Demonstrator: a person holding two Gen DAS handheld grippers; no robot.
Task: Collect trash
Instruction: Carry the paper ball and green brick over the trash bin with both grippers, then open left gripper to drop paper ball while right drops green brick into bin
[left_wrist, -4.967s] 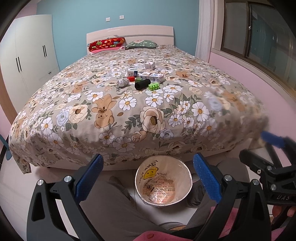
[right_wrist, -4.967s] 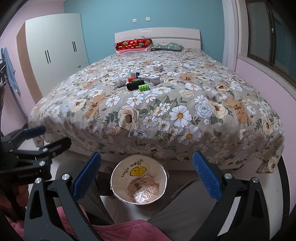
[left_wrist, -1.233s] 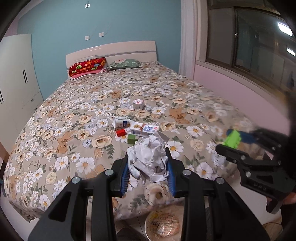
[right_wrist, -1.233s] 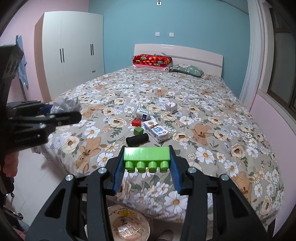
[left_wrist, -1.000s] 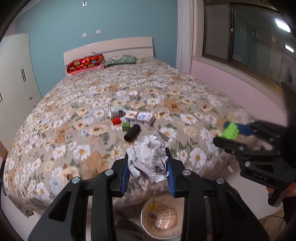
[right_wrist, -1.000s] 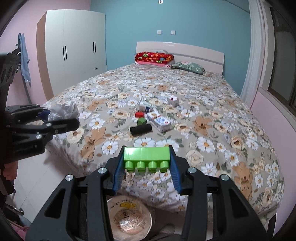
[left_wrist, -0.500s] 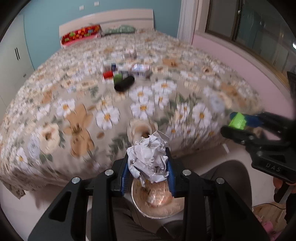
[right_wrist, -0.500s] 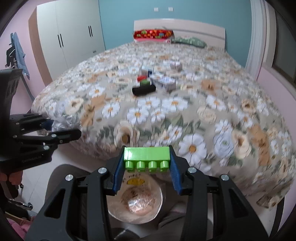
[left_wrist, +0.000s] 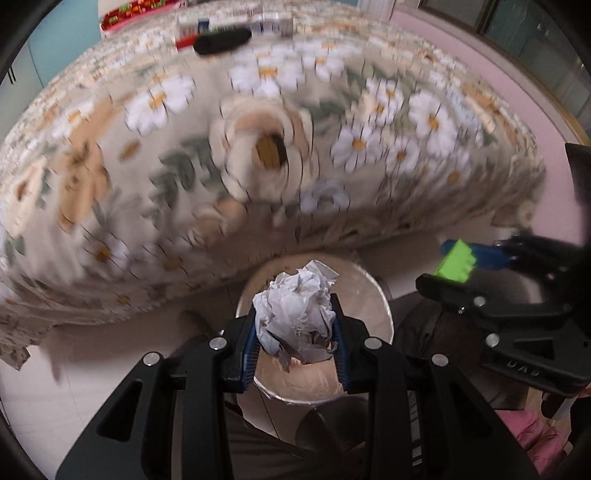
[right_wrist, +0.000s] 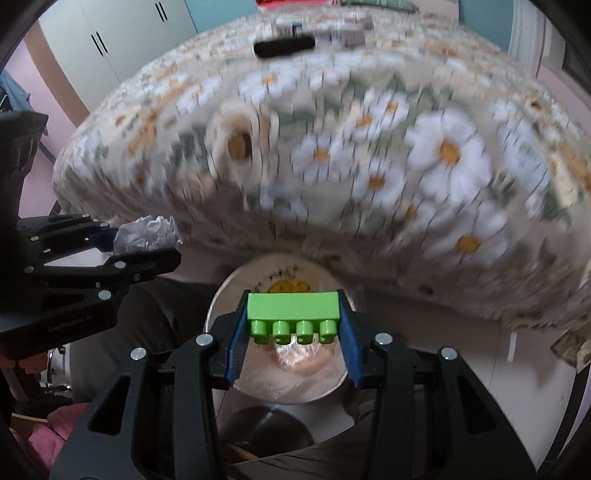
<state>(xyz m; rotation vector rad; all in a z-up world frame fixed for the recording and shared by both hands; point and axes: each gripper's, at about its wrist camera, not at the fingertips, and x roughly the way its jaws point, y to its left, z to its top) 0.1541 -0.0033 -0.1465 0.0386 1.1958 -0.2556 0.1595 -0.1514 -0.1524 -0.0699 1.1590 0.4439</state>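
Left gripper (left_wrist: 295, 332) is clamped on the paper ball (left_wrist: 295, 314), right gripper (right_wrist: 293, 328) on the green block (right_wrist: 293, 306), both above the bin (right_wrist: 221, 295) beside the bed's foot edge; centre each over the opening before letting go

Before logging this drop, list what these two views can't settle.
- Bin contents: both views, hidden by crumpled paper and green block.
- Boxes beyond the black cylinder: motion-blurred, cut by the top edge.
- Bedspread: pattern smeared.
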